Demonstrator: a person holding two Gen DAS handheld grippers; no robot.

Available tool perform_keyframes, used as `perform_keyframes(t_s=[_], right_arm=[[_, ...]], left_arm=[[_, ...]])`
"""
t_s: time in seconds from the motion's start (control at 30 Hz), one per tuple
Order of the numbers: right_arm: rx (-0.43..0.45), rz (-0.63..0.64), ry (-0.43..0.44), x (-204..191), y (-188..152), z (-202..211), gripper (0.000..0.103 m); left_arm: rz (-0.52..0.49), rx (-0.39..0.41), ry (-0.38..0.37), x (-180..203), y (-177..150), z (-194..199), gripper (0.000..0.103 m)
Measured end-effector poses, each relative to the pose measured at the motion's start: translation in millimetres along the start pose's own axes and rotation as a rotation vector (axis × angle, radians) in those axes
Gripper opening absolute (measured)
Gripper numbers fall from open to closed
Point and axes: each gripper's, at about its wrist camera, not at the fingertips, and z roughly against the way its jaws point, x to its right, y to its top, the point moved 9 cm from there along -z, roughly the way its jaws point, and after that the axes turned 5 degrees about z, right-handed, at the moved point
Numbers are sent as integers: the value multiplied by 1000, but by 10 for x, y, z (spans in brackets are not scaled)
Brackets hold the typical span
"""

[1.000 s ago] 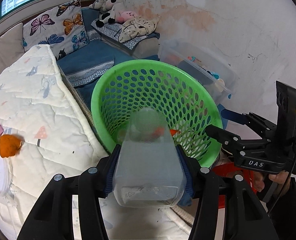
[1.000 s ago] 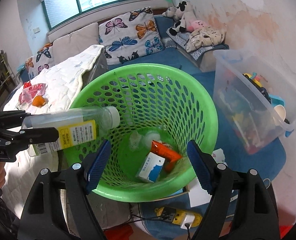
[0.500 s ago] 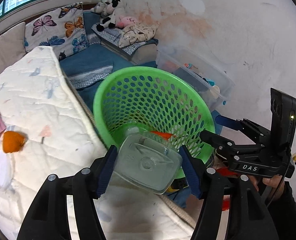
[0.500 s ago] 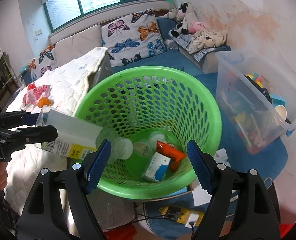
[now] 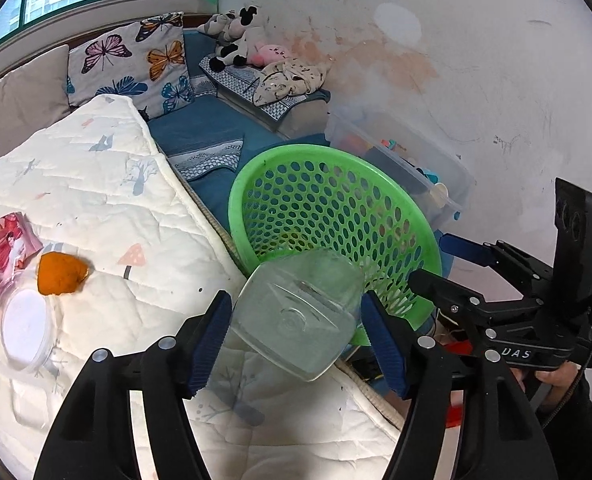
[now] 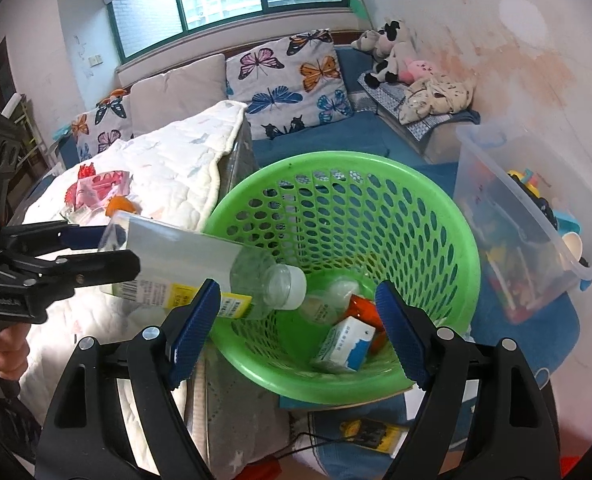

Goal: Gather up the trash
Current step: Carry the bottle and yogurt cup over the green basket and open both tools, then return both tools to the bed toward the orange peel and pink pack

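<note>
Bottle point(image 6: 200, 268) tipped further (cap-first), green basket point(image 6: 447, 216) holding cartons point(image 6: 345, 346)

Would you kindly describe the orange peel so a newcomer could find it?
Start at the white quilted blanket beside the green basket. Near its left end lie a pink wrapper and a clear round lid; the orange peel sits between them, the only solid orange lump there.
</note>
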Motion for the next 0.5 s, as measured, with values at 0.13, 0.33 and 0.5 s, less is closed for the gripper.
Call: perform_keyframes(t_s=[0.13, 0.33, 0.5], right_arm=[[1, -4, -8, 53, -11, 28, 80], [2, -26, -14, 141, -45, 52, 80], [0, -20, 13, 19, -35, 60, 80]], left_arm=[[25, 6, -29, 18, 39, 3, 64], [31, 26, -25, 33, 56, 37, 76], [28, 52, 28, -98, 3, 195, 76]])
